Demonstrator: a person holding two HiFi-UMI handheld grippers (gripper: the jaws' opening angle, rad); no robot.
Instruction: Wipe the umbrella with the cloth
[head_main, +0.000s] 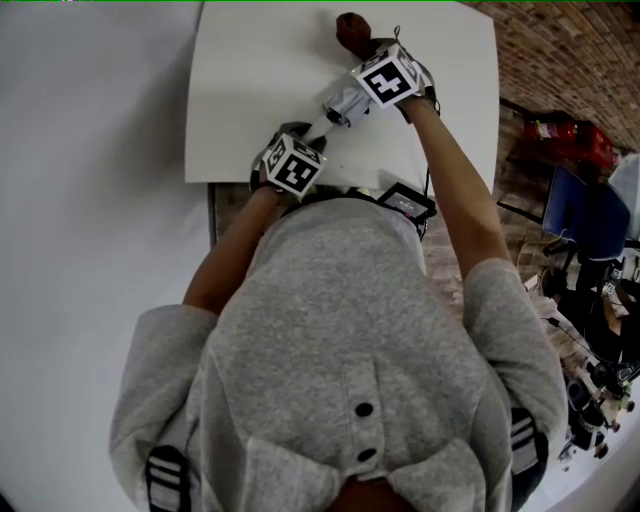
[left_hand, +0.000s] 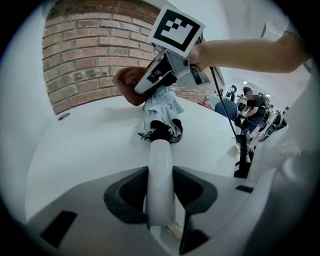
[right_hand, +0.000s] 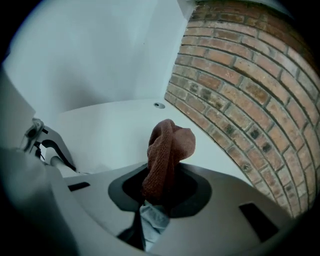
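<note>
A folded light-grey umbrella (head_main: 338, 106) lies over the white table (head_main: 250, 60), stretched between my two grippers. My left gripper (left_hand: 161, 200) is shut on the umbrella's pale cylindrical handle (left_hand: 161, 170), near the table's front edge (head_main: 300, 150). The folded canopy (left_hand: 162, 107) runs away from the handle toward the right gripper (left_hand: 160, 75). My right gripper (right_hand: 160, 190) is shut on a brown cloth (right_hand: 167, 150) that bunches upward past the jaws. The cloth (head_main: 350, 30) rests against the canopy fabric (right_hand: 152, 220), which shows just under the jaws.
A brick wall (right_hand: 240, 100) runs along the table's far side. A small round hole (right_hand: 159, 105) sits in the tabletop near the wall. Chairs and equipment (head_main: 580, 200) crowd the floor to the right of the table.
</note>
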